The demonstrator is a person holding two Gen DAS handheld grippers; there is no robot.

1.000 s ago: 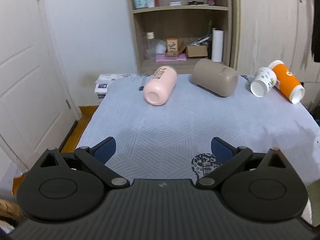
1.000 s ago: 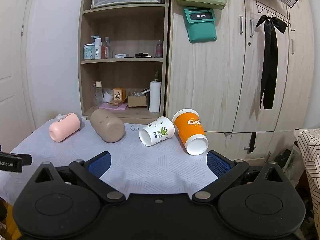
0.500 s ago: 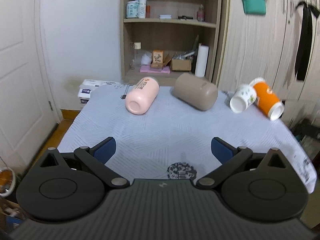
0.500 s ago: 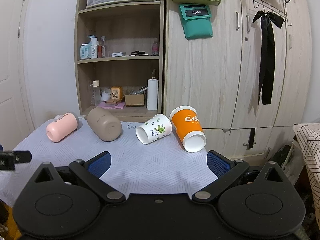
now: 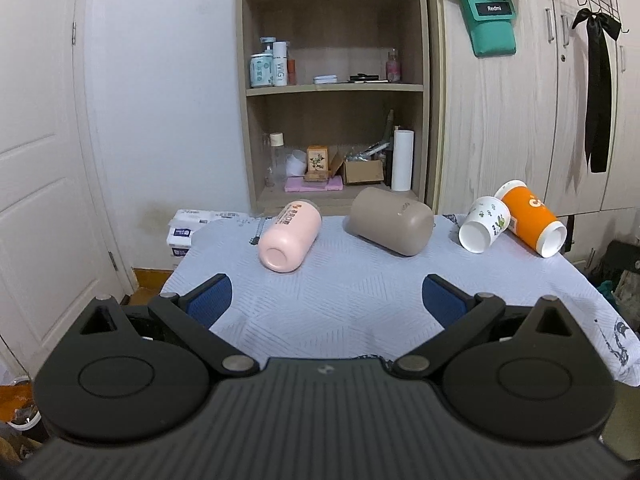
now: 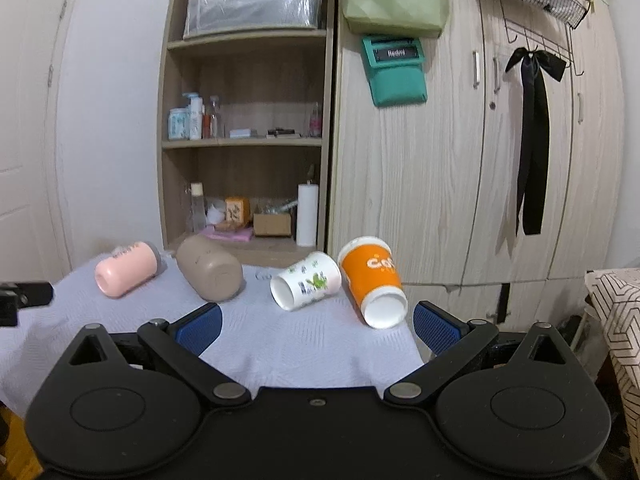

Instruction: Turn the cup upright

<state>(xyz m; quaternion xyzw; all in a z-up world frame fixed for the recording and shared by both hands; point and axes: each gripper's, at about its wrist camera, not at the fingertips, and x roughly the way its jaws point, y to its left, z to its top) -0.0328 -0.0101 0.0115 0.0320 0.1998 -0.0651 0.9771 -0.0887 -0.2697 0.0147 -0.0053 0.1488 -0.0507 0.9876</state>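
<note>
Several cups lie on their sides on a table with a pale blue cloth (image 5: 360, 304). From left to right they are a pink cup (image 5: 290, 236), a taupe cup (image 5: 392, 221), a white printed paper cup (image 5: 485, 224) and an orange paper cup (image 5: 530, 218). They also show in the right wrist view: pink cup (image 6: 126, 273), taupe cup (image 6: 210, 273), white cup (image 6: 306, 286), orange cup (image 6: 372, 280). My left gripper (image 5: 326, 300) is open and empty, short of the pink and taupe cups. My right gripper (image 6: 316, 328) is open and empty, short of the white and orange cups.
A wooden shelf unit (image 5: 334, 92) with bottles, boxes and a paper roll stands behind the table. Wardrobe doors (image 6: 480, 180) are to its right, a white door (image 5: 40, 180) to the left. Part of the left gripper (image 6: 20, 298) shows at the left edge of the right wrist view.
My left gripper has tilted up and come lower over the table's near edge, so the cups sit nearer. My right gripper has moved closer to the white and orange cups. Both stay open.
</note>
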